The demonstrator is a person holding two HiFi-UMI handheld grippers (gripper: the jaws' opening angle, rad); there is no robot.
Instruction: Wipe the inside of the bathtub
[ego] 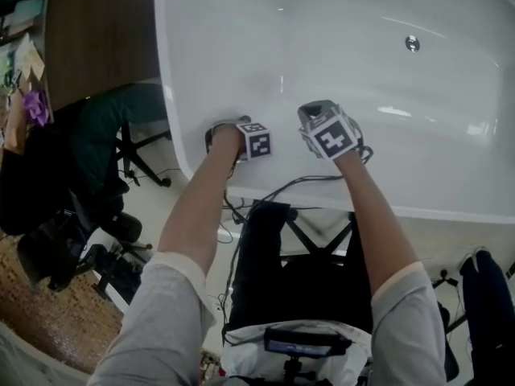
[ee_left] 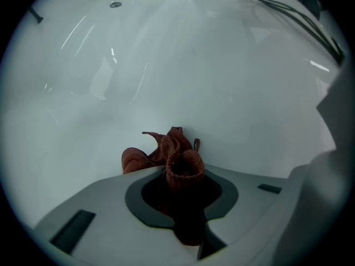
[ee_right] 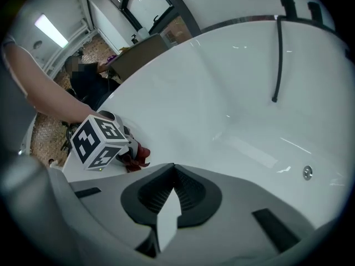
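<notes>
A white bathtub [ego: 338,63] fills the head view from above. The left gripper [ego: 229,131] is at the tub's near inner wall, its jaws clamped on a crumpled reddish-brown cloth [ee_left: 180,159] that sits against the white surface. Just beside it, the right gripper [ee_right: 173,192] has its jaws together, holding nothing. A round metal fitting [ego: 412,43] sits farther inside the tub.

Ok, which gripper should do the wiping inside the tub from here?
Left, I'd say. The left gripper is shut on the reddish-brown cloth, which is bunched close to the bathtub inner wall. The right gripper has its jaws together on nothing, so it has nothing to wipe with.
</notes>
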